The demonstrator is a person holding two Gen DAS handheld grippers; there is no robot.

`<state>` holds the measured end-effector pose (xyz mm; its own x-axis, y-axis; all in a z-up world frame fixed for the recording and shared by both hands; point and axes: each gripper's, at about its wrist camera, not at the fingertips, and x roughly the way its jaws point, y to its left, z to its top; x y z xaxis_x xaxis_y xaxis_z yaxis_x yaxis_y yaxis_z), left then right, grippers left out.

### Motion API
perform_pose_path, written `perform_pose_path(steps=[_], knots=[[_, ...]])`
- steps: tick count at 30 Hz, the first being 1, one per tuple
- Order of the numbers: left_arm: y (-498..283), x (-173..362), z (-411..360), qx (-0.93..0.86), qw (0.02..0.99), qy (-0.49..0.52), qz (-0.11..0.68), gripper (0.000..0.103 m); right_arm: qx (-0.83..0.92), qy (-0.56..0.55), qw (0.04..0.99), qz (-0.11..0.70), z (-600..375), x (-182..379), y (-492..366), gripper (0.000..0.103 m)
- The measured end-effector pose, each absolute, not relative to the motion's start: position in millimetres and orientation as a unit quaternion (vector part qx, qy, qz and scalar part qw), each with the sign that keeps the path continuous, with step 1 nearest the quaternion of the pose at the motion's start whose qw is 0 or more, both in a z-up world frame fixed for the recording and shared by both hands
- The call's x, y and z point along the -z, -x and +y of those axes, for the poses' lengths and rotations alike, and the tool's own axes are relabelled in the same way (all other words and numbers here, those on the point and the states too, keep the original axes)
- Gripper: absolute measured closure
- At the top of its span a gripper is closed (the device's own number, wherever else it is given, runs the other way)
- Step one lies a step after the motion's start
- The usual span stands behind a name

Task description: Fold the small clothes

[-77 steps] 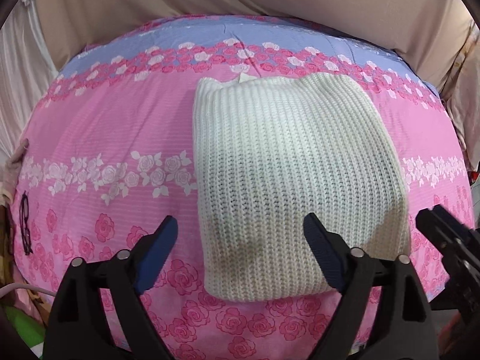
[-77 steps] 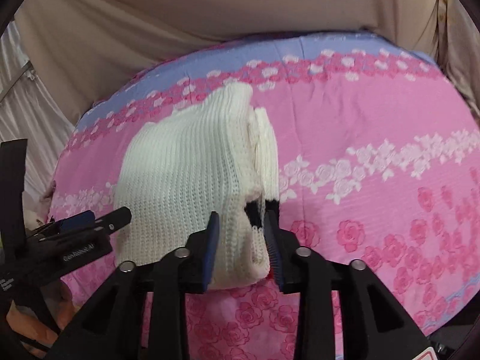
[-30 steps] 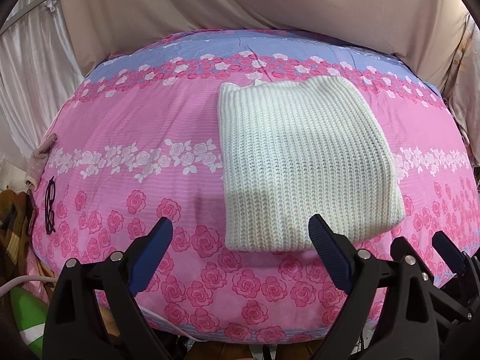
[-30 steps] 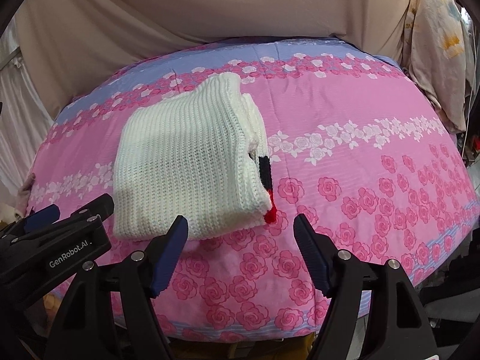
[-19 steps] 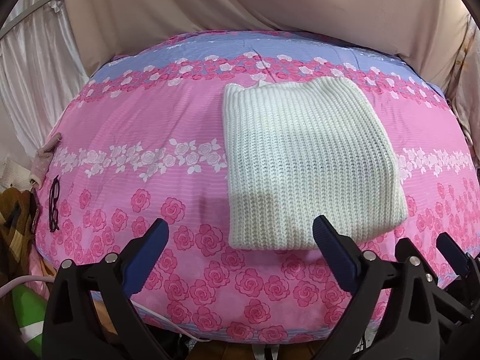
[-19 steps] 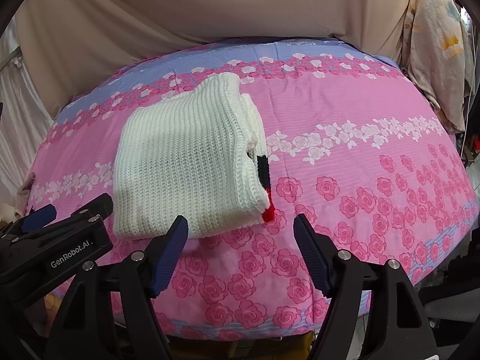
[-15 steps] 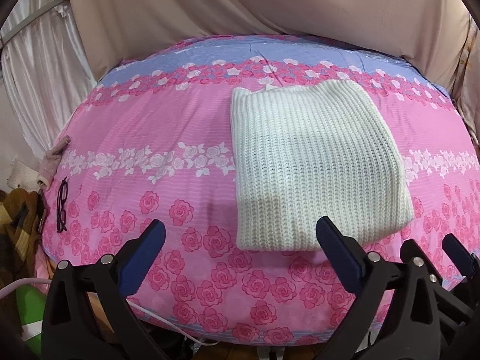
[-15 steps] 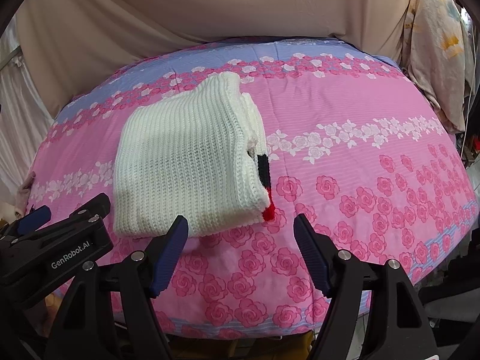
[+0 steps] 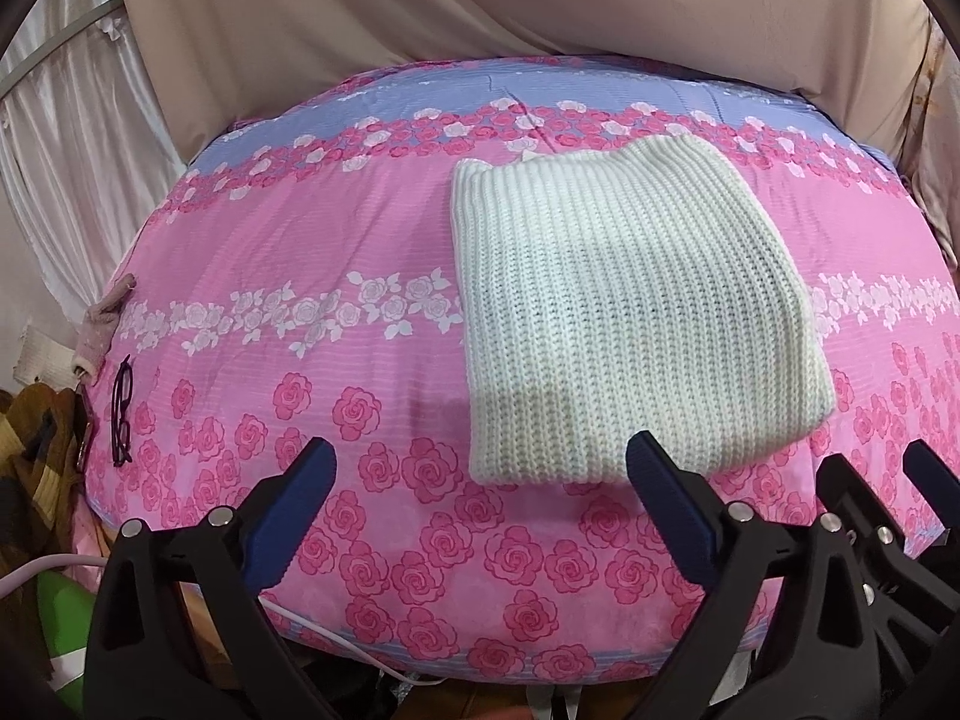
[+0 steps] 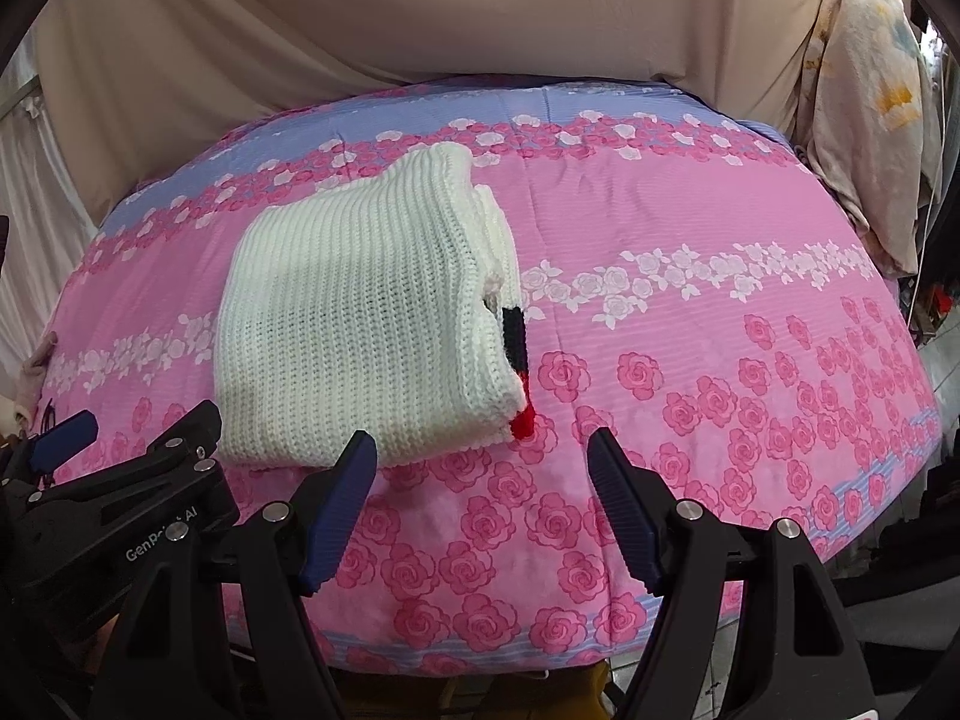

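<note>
A folded cream knit sweater lies flat on the bed's pink rose-patterned sheet, forming a thick rectangular stack with a ribbed top face. In the right wrist view the same sweater shows its layered open edges on the side toward the right jaw, where a black strip and a small red tip stick out from between the layers.

The left gripper hovers off the near edge of the sweater with its jaws spread wide and nothing between them; the sweater's near left corner sits ahead of the gap, closer to the right jaw, whose blue pad overlaps the sweater's near edge in the picture. The right gripper is likewise wide open and empty; the sweater's near right corner with the red tip lies just ahead of its gap, nearer the left jaw. Whether either pad touches the knit cannot be told.

Well out beyond the left gripper's left jaw, a pair of dark glasses rests at the bed's edge. Beyond the sweater, a lavender band of the sheet meets a beige draped cloth.
</note>
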<state>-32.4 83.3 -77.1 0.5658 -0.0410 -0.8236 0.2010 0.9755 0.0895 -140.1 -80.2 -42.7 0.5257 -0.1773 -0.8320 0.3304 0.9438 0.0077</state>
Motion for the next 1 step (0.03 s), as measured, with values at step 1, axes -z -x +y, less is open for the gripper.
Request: perform_pose_path(steps=[1], knots=[[31.9, 77.4, 82.9, 0.069, 0.88, -0.087, 0.462, 0.008, 0.146, -0.083, 0.87, 0.464, -79.7, 42.9, 140.2, 0.032]])
